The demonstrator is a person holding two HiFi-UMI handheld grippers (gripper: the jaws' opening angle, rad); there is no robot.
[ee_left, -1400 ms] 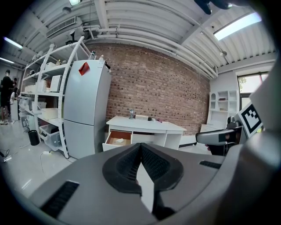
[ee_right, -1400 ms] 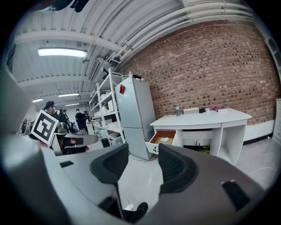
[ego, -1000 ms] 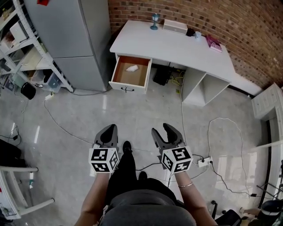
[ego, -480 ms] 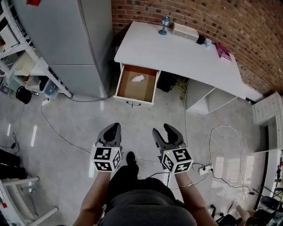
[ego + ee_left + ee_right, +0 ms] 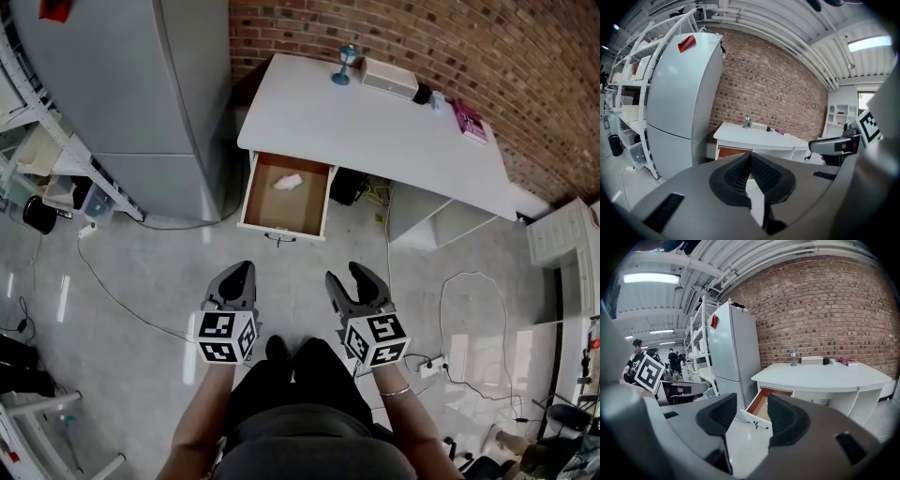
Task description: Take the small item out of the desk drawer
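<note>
Showing the white counter's (image 5: 375,112) wood-lined drawer (image 5: 272,208) already open, small white crumpled item (image 5: 288,182) lying inside, well apart from the closed, empty left gripper (image 5: 238,274) and wide-open, empty right gripper (image 5: 346,276); leaving approach, grasp, removal.

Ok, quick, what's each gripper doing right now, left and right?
Grey left gripper: shut, jaws together, nothing between them.
Grey right gripper: open, nothing between its jaws.

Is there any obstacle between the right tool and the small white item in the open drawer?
Nothing visible. Only floor lies between the right tool and the open drawer, where the white item lies uncovered.
</note>
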